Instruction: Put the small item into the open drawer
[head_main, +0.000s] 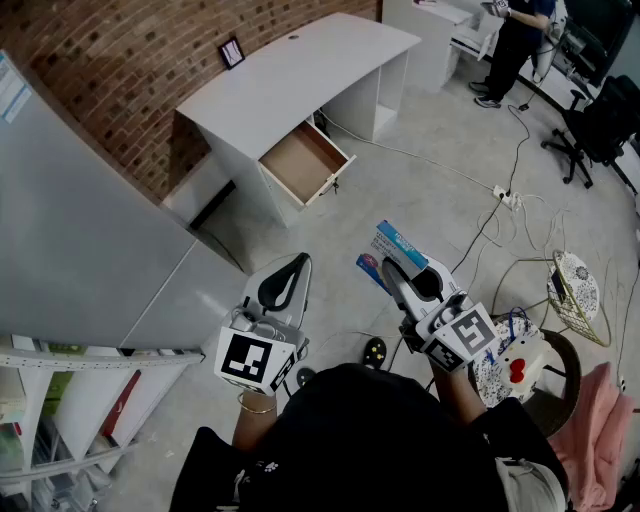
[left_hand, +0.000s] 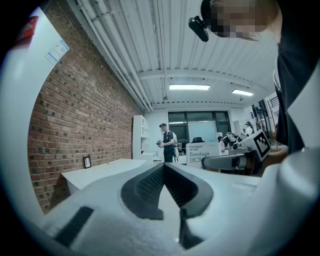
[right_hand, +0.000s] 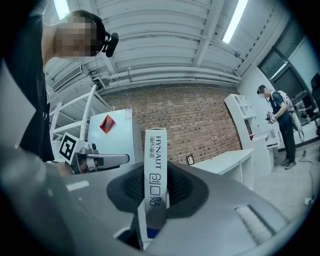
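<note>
Clamping the bandage box (right_hand: 155, 145), right gripper (right_hand: 156, 170) fingers hide its lower end; left gripper (left_hand: 164, 166) fingers touch.

Slim white box (right_hand: 155, 165) upright, tight between right gripper (right_hand: 156, 192) fingers (right_hand: 187, 187)

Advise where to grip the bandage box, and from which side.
Clamp the box across its two broad faces, coming from a short end. It's thin and flat, so the jaws land on wide surfaces. The right gripper holds it so, narrow edge facing its camera.
</note>
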